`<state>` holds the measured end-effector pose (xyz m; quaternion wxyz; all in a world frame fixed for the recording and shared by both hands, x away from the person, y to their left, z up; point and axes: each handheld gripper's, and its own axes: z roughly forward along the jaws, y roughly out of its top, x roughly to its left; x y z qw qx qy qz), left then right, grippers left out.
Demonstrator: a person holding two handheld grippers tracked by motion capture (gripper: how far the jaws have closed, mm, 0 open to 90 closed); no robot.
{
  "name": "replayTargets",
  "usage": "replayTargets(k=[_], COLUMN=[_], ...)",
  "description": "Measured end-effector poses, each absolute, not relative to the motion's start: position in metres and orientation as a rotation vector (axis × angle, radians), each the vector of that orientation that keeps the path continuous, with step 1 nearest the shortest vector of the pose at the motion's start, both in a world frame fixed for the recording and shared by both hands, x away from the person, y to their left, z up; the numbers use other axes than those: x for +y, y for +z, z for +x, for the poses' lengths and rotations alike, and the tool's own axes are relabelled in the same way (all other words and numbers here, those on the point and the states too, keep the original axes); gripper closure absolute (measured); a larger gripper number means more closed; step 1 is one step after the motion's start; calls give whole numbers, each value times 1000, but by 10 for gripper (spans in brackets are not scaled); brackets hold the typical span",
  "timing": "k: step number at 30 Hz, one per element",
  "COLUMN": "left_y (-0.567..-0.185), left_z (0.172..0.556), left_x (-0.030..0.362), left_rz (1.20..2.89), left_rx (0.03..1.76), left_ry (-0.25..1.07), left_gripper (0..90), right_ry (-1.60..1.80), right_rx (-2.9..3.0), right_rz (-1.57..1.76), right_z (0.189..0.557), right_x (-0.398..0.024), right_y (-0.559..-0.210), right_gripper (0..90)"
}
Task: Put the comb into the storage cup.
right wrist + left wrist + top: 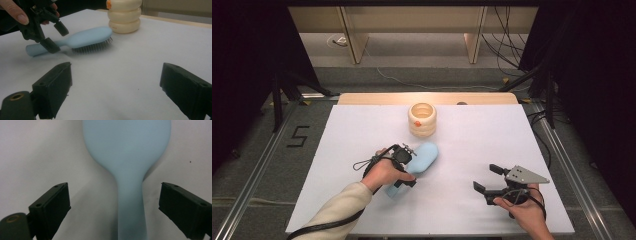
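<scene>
The right gripper hovers over the near right of the desk, fingers spread wide and empty. Farther in, the left gripper straddles the handle of the blue hairbrush, fingers apart, not touching it. Beyond stands a cream ribbed jar.

light: bright overhead | shadows: soft | gripper views: blurred, perhaps defocused

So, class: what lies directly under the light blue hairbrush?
The hairbrush lies bristles down on the white table sheet, with the bristle tips meeting it. The left gripper straddles the handle, jaws open. The sheet beneath the brush head is hidden.
</scene>
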<state>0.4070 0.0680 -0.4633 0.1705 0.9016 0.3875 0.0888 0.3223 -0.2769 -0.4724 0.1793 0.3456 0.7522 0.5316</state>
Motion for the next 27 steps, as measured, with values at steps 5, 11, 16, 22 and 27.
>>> replayTargets(k=[5,11,16,22,27], left_y=[-465,-468,-468,-467,-467], left_z=[410,412,415,417,418], left_x=[65,61,61,61,60], left_rz=[2576,2594,2610,2617,2632], left_rx=[1107,1114,1120,1121,1119], left_ry=[228,184,149,127,134], left_gripper=[155,200,277,336,358], right_ry=[1500,1502,1499,1496,1496], right_rx=[2128,2128,2128,2132,2132], right_rz=[972,975,972,970,969], right_z=[322,322,322,322,322], right_x=[-277,-277,-277,-277,-277], right_y=[-472,-472,-473,-473,-473], right_gripper=[117,117,116,117,117])
